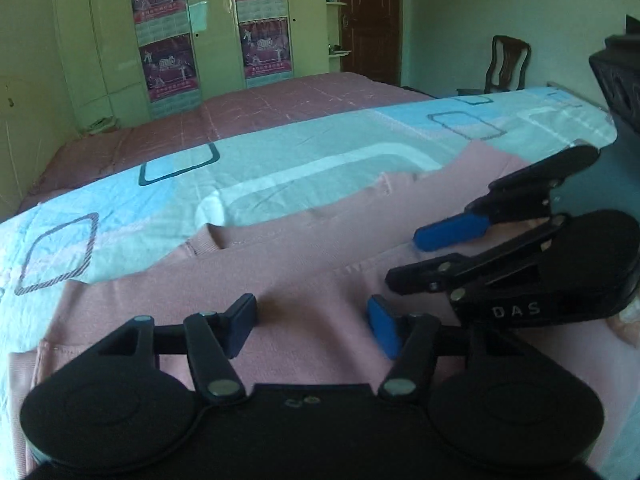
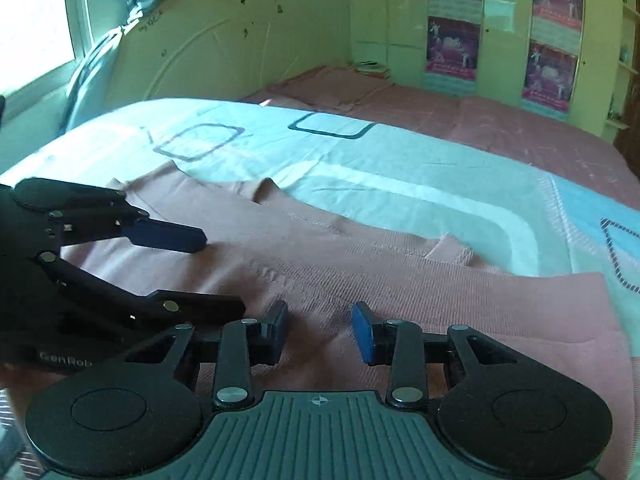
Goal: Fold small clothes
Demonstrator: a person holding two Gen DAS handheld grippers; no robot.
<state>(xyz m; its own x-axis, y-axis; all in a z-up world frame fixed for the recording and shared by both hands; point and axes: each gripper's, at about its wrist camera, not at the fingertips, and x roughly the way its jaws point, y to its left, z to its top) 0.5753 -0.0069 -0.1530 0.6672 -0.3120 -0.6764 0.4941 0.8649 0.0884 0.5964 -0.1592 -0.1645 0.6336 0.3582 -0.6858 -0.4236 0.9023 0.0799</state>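
Left wrist view: the pink garment lies spread flat on the blue patterned sheet of the bed. The left gripper hovers above it, blue-padded fingers spread, pinching nothing. The right gripper, just beside it, likewise has fingers parted over the cloth.

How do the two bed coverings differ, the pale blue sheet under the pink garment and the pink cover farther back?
The pale blue sheet carries large rounded-square outlines and white bands; the pink cover shows only thin pale lines. The blue sheet lies nearest, directly under the pink garment; the pink cover lies beyond it, toward the wardrobe, with no garment on it. Both lie flat on the bed.
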